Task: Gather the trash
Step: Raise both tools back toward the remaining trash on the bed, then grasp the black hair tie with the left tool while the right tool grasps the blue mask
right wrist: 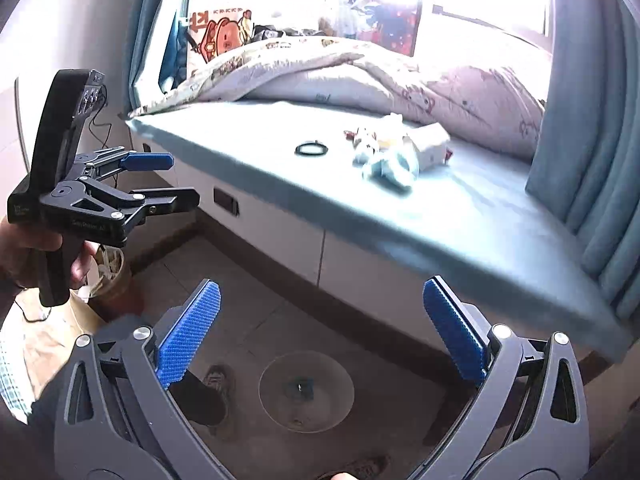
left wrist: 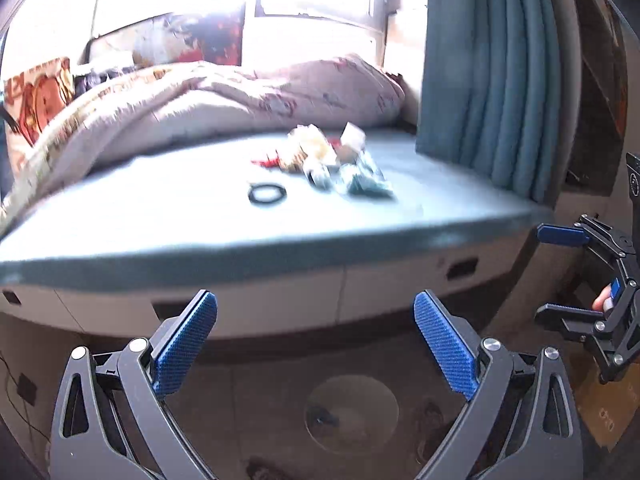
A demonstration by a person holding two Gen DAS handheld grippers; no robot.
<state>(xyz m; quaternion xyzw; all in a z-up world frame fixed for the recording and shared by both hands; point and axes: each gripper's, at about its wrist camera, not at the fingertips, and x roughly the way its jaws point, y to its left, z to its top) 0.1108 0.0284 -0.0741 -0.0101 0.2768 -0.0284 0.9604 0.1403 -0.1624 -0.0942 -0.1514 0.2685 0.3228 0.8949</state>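
A pile of trash [left wrist: 332,158] lies on the teal window-seat cushion [left wrist: 160,216]: crumpled wrappers, a small white carton, a clear bag and red scraps. It also shows in the right wrist view [right wrist: 394,152]. A black ring [left wrist: 267,194] lies just left of the pile, and also shows in the right wrist view [right wrist: 311,149]. My left gripper [left wrist: 316,312] is open and empty, held in front of the seat, well short of the pile. My right gripper [right wrist: 322,300] is open and empty, also short of the seat edge. Each gripper shows in the other's view, the right [left wrist: 540,272] and the left [right wrist: 184,180].
A folded quilt [left wrist: 224,100] lies behind the trash. Teal curtains [left wrist: 492,80] hang at the right. White drawers [right wrist: 280,232] sit under the seat. A bin with a paper bag [right wrist: 108,276] stands on the floor at the left. My shoes [right wrist: 218,384] are below.
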